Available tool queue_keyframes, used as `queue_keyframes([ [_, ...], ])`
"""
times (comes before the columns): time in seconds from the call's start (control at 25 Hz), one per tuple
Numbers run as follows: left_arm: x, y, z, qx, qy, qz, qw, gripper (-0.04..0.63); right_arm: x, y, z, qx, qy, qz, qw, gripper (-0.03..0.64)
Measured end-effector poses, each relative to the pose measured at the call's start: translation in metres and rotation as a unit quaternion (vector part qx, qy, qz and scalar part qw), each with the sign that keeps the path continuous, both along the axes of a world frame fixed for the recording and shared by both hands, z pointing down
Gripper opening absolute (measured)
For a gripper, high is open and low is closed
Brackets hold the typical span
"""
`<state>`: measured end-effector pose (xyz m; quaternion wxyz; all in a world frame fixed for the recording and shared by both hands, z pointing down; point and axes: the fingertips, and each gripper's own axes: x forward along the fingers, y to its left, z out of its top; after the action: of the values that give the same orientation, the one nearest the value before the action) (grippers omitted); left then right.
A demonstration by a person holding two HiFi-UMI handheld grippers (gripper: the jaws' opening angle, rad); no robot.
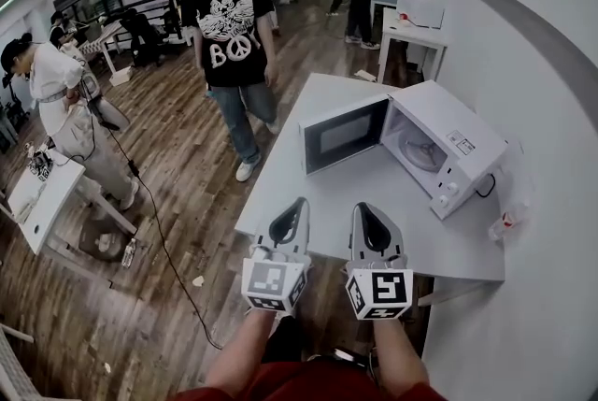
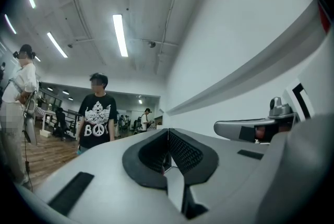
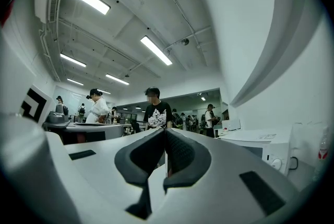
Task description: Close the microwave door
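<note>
Side by side over the near edge of the white counter (image 1: 374, 203), the left claw (image 1: 300, 203) and right claw (image 1: 361, 207) each have their jaws pressed together on nothing. Ahead of them and to the right stands the white microwave (image 1: 458, 142). Its door (image 1: 343, 135) hangs wide open straight beyond both claws.

The right gripper (image 3: 166, 138) has its jaws together, empty, with the white microwave (image 3: 259, 146) low at right.
</note>
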<state>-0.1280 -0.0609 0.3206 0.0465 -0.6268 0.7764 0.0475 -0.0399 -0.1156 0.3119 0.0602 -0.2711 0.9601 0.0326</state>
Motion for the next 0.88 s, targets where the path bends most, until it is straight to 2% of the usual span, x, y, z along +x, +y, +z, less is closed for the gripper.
queue_keyframes([
  [0.88, -0.161, -0.116, 0.046, -0.026, 0.012, 0.031, 0.9991, 0.028, -0.162, -0.111, 0.050, -0.039, 0.047, 0.019, 0.998, 0.023],
])
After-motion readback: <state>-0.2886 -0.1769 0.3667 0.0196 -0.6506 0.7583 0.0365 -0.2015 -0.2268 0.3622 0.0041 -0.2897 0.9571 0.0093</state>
